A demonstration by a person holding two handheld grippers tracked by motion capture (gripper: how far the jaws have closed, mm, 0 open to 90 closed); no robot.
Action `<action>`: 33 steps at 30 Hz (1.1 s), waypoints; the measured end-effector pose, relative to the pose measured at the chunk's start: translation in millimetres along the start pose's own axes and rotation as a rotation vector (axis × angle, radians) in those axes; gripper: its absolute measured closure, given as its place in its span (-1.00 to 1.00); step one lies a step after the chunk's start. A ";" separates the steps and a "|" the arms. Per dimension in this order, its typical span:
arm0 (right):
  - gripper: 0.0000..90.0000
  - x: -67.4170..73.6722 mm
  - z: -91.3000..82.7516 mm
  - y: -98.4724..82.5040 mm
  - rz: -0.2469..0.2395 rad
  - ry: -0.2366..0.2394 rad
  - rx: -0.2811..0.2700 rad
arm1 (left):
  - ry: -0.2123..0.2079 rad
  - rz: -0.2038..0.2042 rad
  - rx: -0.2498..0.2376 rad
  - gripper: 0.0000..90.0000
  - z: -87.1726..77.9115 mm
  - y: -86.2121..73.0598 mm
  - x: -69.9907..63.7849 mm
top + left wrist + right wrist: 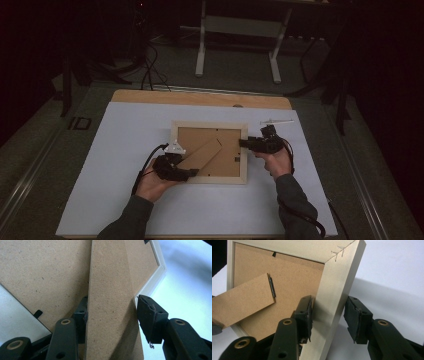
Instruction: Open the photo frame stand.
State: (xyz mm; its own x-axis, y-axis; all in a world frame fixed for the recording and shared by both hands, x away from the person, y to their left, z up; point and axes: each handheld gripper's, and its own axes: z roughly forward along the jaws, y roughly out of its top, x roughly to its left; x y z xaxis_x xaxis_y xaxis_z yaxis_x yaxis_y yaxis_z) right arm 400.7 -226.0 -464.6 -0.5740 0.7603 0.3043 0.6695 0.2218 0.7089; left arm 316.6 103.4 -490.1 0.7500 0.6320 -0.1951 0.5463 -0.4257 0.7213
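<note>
A pale wooden picture frame lies face down on a white sheet, its brown backing up. A brown fold-out stand runs slantwise across the backing. My left gripper is at the frame's near left. In the left gripper view, my left gripper is shut on the stand, one pad at each long edge. My right gripper straddles the frame's right rail. Of my right gripper, the inner pad lies against the rail and the outer pad stands a sliver off it.
A thin pale tool lies on the sheet beyond the frame's far right corner. The sheet covers a wooden tabletop. A desk's white legs stand on the dark floor behind. Cables trail from both grippers toward the near edge.
</note>
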 end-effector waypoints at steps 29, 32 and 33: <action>0.37 17.6 -18.6 10.7 -0.070 -0.045 -0.087 | 0.063 0.095 0.010 0.33 2.5 5.0 -10.1; 0.36 17.2 -18.9 10.7 -0.071 -0.038 -0.088 | 0.063 0.111 0.008 0.34 2.4 4.7 -11.1; 0.36 16.9 -19.0 11.1 -0.073 -0.037 -0.085 | 0.063 0.114 0.007 0.34 2.5 4.6 -11.3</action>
State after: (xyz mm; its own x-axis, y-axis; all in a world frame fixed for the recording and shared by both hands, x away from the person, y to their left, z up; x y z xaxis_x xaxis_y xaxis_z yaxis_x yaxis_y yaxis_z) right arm 389.5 -222.3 -439.4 -0.6010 0.7664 0.2270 0.5834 0.2265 0.7800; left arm 311.5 92.7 -486.2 0.7826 0.6186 -0.0704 0.4619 -0.5010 0.7319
